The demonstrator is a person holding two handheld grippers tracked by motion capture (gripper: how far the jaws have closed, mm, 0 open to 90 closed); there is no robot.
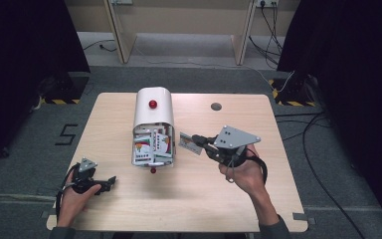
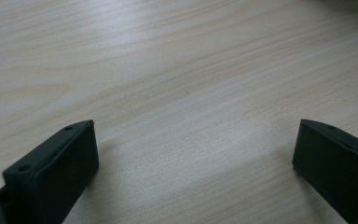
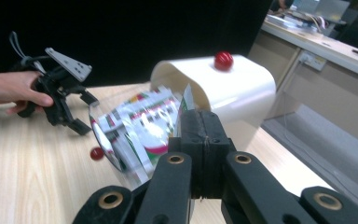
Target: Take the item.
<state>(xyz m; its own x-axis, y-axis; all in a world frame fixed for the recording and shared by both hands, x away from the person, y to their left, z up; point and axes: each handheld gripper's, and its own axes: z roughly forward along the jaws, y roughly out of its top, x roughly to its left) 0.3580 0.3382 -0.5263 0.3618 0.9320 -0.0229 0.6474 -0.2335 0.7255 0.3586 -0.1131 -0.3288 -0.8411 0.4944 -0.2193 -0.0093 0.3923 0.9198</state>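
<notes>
High view, progress: we judge the work to be pulling packets out of the white box; one packet is out, pinched in the right gripper just beside the box's open end, well above the near edge of the tabletop.
High view, left to do: the box, lying mid-tabletop toward the far edge, is full of packets at its mouth; too many overlap for us to count.
High view, count: we see one box, two red knobs, one packet held, two grippers.
High view, left gripper: it rests by the near left corner, holding nothing.
Left gripper view, jaws: we see them spread wide over bare tabletop, nothing between them.
Right gripper view, jaws: we see them pressed together on the packet's edge, with the box and its blurred packets behind.
Right gripper view, count: one red knob on top, one low by the mouth.
</notes>
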